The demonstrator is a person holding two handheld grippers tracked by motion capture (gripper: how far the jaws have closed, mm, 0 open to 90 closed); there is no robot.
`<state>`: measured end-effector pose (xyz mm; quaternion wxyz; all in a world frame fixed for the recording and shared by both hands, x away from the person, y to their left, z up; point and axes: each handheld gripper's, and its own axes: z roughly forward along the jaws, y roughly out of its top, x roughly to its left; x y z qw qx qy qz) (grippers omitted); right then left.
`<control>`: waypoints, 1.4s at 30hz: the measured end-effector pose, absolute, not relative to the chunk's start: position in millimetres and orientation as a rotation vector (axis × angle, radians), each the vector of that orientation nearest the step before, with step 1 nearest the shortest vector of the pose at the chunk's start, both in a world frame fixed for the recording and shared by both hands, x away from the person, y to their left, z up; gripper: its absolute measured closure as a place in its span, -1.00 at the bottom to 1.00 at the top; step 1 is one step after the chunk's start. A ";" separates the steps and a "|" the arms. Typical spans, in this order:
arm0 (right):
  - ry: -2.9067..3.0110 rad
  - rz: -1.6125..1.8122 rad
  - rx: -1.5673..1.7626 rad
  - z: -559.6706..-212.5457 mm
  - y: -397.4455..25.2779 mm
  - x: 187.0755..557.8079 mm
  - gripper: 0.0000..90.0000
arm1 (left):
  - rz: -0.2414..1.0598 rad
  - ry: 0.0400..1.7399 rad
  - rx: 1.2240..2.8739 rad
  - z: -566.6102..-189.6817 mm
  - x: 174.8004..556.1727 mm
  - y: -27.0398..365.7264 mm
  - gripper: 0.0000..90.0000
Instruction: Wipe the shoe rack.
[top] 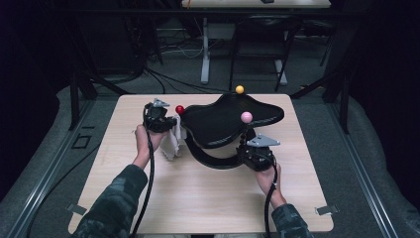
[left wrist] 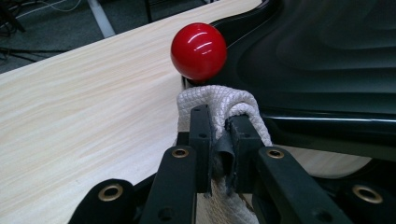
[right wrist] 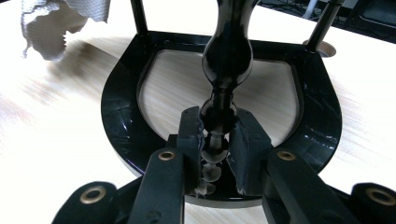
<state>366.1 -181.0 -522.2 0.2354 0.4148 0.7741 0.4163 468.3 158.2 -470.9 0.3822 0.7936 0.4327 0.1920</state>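
A black stand carries a wavy black tray [top: 225, 119] above a U-shaped base [top: 210, 159]. Its posts end in a red ball [top: 180, 109], a yellow ball [top: 239, 89] and a pink ball [top: 246, 117]. My left gripper [top: 166, 122] is shut on a white woven cloth [top: 172, 141], which it presses just under the red ball [left wrist: 198, 51] against the tray's edge; the cloth [left wrist: 219, 105] bulges over the jaws. My right gripper [right wrist: 215, 140] is shut on the turned black post [right wrist: 224, 70] below the pink ball, just above the base [right wrist: 121, 116].
The light wooden table [top: 198, 198] has bare room in front and on the left. Behind it, on the dark floor, stand table legs [top: 205, 49] and cables. Both forearms in camouflage sleeves [top: 116, 203] come in from the near edge.
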 end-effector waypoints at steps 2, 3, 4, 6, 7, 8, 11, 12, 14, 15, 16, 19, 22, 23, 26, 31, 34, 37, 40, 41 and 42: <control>2.121 1.107 1.143 -523.2 -178.5 366.8 0.67 | 0.479 1.105 2.014 -470.9 465.7 158.1 0.83; 2.121 1.107 1.143 -523.2 -178.5 366.8 0.67 | 0.469 1.111 2.003 -470.9 464.2 158.2 0.83; 2.120 1.114 1.146 -523.5 -178.8 367.0 0.67 | 0.467 1.108 2.000 -470.8 462.6 158.2 0.83; 2.126 1.129 1.135 -524.0 -179.1 367.1 0.67 | 0.475 1.100 1.996 -470.5 458.2 156.7 0.83; 2.126 1.127 1.140 -523.8 -178.8 366.9 0.67 | 0.474 1.095 1.994 -470.2 455.9 156.2 0.83; 2.126 1.127 1.140 -523.7 -178.8 367.0 0.67 | 0.475 1.091 1.992 -470.0 453.6 155.6 0.83; 2.123 1.125 1.135 -523.1 -179.0 366.2 0.66 | 0.473 1.076 1.991 -468.4 446.2 153.4 0.83; 2.126 1.122 1.128 -522.6 -179.2 365.9 0.65 | 0.464 1.073 1.984 -467.4 443.7 152.4 0.83; 2.126 1.118 1.125 -521.9 -179.5 365.2 0.65 | 0.460 1.056 1.983 -464.2 437.9 149.5 0.83; 2.126 1.118 1.126 -521.6 -179.7 365.0 0.65 | 0.466 1.044 1.982 -462.9 434.9 147.3 0.83; 2.127 1.122 1.127 -521.4 -179.7 364.7 0.65 | 0.465 1.032 1.980 -461.7 431.8 145.5 0.82; 2.128 1.116 1.128 -520.8 -179.2 364.0 0.66 | 0.462 1.001 1.977 -458.7 422.8 142.2 0.83; 2.128 1.117 1.127 -520.8 -179.0 363.8 0.66 | 0.454 0.983 1.969 -456.3 414.3 139.3 0.83; 2.129 1.119 1.132 -520.8 -178.7 363.6 0.66 | 0.453 0.974 1.967 -455.4 411.5 138.3 0.82; 2.128 1.115 1.129 -520.7 -178.7 363.5 0.66 | 0.452 0.959 1.962 -452.5 402.3 135.6 0.82; 2.127 1.112 1.128 -520.5 -178.8 363.2 0.66 | 0.449 0.935 1.963 -448.2 388.9 132.7 0.82; 2.128 1.112 1.128 -520.3 -178.3 362.7 0.66 | 0.446 0.924 1.960 -445.6 382.3 132.3 0.82; 2.132 1.118 1.131 -520.2 -177.8 362.6 0.66 | 0.442 0.910 1.960 -443.3 376.4 132.2 0.82; 2.131 1.115 1.130 -520.2 -177.8 362.7 0.66 | 0.446 0.898 1.964 -439.8 369.7 131.2 0.82; 2.131 1.114 1.130 -520.1 -177.7 362.7 0.66 | 0.443 0.893 1.965 -438.1 367.2 130.9 0.82; 2.132 1.115 1.133 -520.1 -177.6 362.7 0.66 | 0.446 0.888 1.964 -436.4 364.4 130.2 0.82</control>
